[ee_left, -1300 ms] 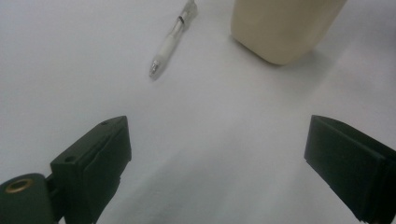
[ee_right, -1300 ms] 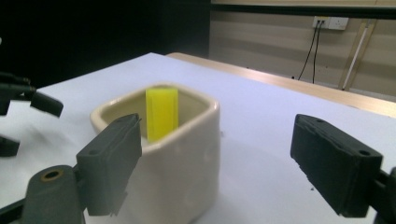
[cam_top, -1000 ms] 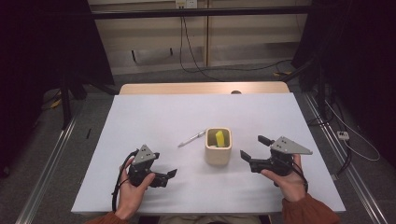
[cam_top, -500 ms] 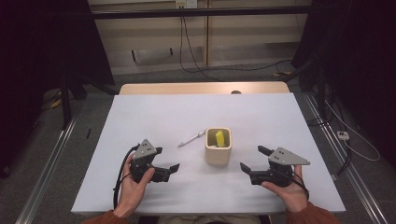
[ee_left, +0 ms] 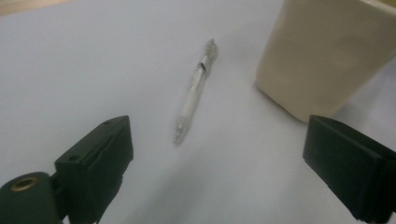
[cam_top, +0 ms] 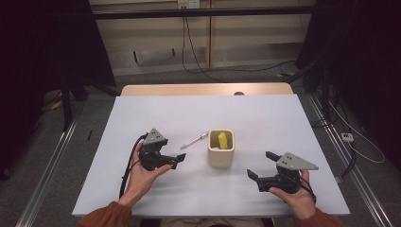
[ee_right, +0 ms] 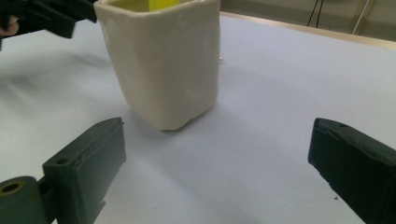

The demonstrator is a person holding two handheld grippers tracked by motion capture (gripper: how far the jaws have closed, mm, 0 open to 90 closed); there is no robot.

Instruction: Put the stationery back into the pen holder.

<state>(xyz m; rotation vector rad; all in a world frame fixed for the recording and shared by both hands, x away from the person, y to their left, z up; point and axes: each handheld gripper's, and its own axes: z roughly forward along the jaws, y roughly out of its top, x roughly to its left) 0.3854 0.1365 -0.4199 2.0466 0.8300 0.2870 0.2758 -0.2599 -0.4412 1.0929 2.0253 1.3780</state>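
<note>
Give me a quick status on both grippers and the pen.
Left gripper open, aimed at the pen. Right gripper open, jaws just widened, nothing between them. Pen flat on table beside the cup. Nothing in the way.

So the cup (cam_top: 221,151) sits mid-table (cam_top: 265,118), a bit toward the near edge, with a marker (cam_top: 222,139) standing in it. The pen (cam_top: 194,141) lies just left of the cup, apart from it, angled toward the far edge.

White bench (cam_top: 142,118): we list a cream cup (cam_top: 221,150) holding a yellow item (cam_top: 222,139), a pen (cam_top: 194,141) just left; left hand-held gripper (cam_top: 178,159) and right hand-held gripper (cam_top: 261,164) near, both gaping, empty.
</note>
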